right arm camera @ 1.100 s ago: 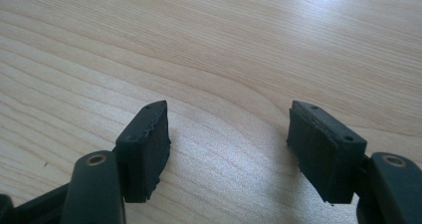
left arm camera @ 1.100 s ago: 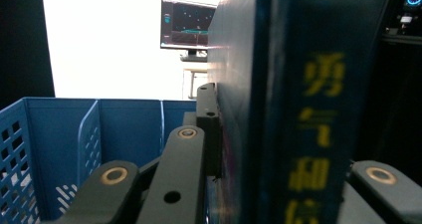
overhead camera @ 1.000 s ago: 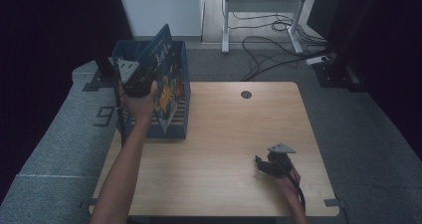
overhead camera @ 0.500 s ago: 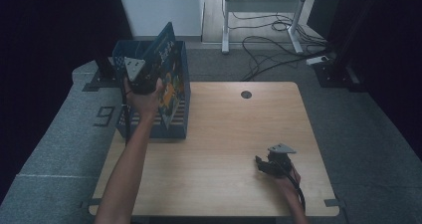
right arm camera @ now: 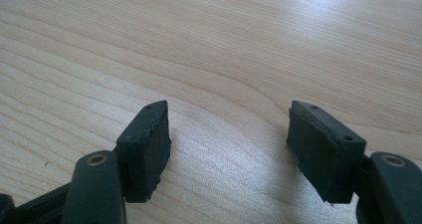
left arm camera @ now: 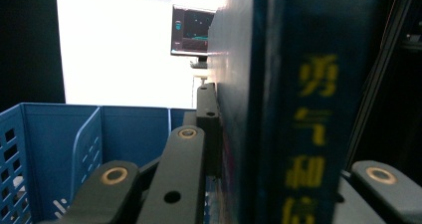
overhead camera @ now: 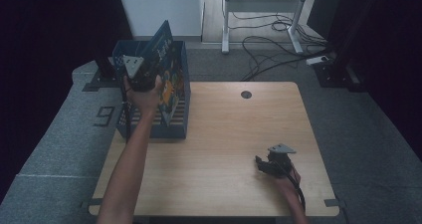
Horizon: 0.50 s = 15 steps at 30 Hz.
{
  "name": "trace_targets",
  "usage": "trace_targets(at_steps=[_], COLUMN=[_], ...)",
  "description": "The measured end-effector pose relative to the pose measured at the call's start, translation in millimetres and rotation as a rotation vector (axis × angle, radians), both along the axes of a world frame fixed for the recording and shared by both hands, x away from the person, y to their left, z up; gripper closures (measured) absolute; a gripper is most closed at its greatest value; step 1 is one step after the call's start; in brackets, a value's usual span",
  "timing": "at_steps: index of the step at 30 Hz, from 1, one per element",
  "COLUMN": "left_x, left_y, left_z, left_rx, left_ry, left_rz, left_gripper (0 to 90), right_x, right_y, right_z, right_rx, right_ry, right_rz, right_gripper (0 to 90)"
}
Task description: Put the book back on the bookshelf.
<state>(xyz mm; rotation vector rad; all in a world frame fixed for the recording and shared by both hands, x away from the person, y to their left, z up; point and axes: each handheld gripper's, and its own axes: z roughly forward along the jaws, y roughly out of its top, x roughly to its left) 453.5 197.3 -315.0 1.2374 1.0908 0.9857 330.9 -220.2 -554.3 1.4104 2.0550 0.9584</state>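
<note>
A dark blue book [overhead camera: 161,50] stands tilted in a blue slatted crate [overhead camera: 175,129] at the far left corner of the surface [overhead camera: 224,134], its top corner rising above the crate's rim. The left tongs [overhead camera: 137,72] are clamped on the book from above the crate; in the left gripper view the book [left arm camera: 278,109] sits between the black jaws, its spine showing yellow characters (blurred, too soft to read), with the crate's blue walls [left arm camera: 54,134] behind. A forearm reaches in from the near left edge. Well apart, near the near right corner, the right tongs [overhead camera: 263,164] rest low over the bare wood, open, with nothing between the pads [right arm camera: 149,144].
</note>
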Motion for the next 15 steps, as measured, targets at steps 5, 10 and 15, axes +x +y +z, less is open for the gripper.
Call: trace_targets(at_steps=[5, 10, 15], left_x=[2.6, 7.9, 14.5], left_y=[-4.8, -7.3, -8.6], left_z=[-1.3, -4.8, -10.7], left_rx=[0.008, -0.001, 0.01], left_ry=[-0.02, -0.019, 0.003], left_rz=[0.015, 0.015, 0.016], left_gripper=[82.0, 82.1, 82.0], right_x=[-0.1, -0.1, -0.1], right_y=[0.0, 0.0, 0.0], right_z=[0.0, 0.0, 0.0], right_rx=[0.001, 0.0, 0.0], right_ry=[0.001, 0.001, 0.001], right_rz=[0.0, 0.0, 0.001], right_gripper=[32.5, 32.5, 32.5])
